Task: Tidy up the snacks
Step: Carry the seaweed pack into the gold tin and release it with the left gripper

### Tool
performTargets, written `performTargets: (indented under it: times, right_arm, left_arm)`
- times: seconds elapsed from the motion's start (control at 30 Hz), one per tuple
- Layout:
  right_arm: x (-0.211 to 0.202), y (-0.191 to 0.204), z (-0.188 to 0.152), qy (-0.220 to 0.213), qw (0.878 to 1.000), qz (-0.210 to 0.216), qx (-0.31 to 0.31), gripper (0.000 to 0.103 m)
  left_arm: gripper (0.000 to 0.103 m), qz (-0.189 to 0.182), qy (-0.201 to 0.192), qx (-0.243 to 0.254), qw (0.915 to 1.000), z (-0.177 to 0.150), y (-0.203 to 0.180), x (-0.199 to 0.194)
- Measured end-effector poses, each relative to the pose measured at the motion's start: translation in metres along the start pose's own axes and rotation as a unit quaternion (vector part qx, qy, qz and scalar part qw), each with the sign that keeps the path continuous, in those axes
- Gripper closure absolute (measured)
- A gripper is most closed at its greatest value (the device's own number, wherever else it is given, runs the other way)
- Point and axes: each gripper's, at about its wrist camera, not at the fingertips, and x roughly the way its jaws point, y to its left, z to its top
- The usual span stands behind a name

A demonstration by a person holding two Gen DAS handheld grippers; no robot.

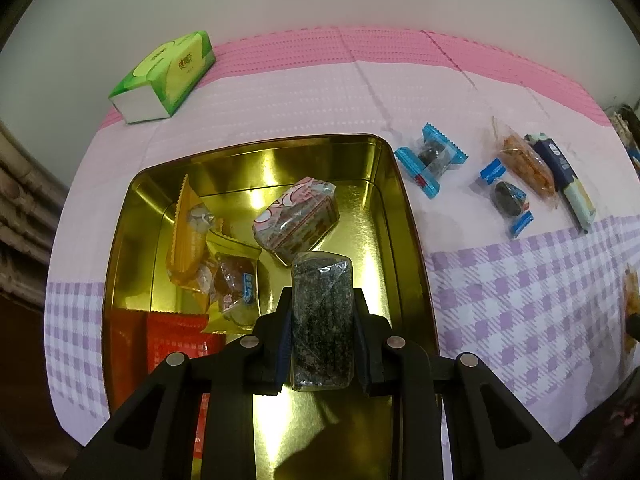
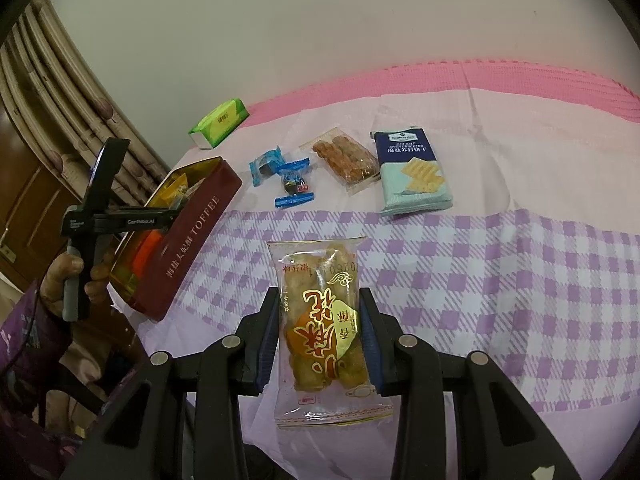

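Observation:
My left gripper [image 1: 322, 300] is shut on a dark speckled snack bar [image 1: 322, 320] in clear wrap and holds it over the gold tin [image 1: 404, 216]. Several wrapped snacks lie in the tin, among them a pink-printed pack [image 1: 298, 220], a yellow pack [image 1: 188, 236] and a red pack [image 1: 176, 340]. My right gripper [image 2: 319, 304] is shut on a clear pack of fried twists [image 2: 324, 328] above the checked cloth. The tin shows at the left in the right wrist view [image 2: 192, 240], with the left gripper's body [image 2: 100, 216] over it.
On the cloth right of the tin lie two blue-wrapped dark candies [image 1: 430, 158] [image 1: 506, 198], an orange snack pack [image 2: 346, 160] and a cracker pack [image 2: 412, 172]. A green tissue pack [image 1: 168, 76] sits at the far left by the wall. A curtain [image 2: 60, 92] hangs at left.

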Motion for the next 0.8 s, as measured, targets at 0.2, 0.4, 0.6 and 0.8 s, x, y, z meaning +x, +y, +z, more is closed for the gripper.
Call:
performTargets:
  times: [0.2,0.4,0.6,0.8]
  right_arm:
    - [0.002,0.000,-0.003,0.003,1.000,-0.002,0.003,0.068]
    - [0.002,0.000,-0.001,0.003,1.000,-0.002,0.003,0.068]
    - [0.002,0.000,-0.003,0.003,1.000,-0.003,0.003,0.068]
    - [0.001,0.001,-0.004,0.002,1.000,-0.003,0.005,0.068]
  left_arm:
    - [0.076,0.003,0.002,-0.001,1.0000,0.003,0.001,0.005]
    - [0.074,0.006,-0.007,-0.002,1.0000,0.007,0.003,0.004]
    - [0.074,0.007,-0.009,-0.004,0.9999,0.009,0.003,0.001]
    - [0.073,0.006,-0.014,-0.016,0.9997,0.005,0.006,-0.011]
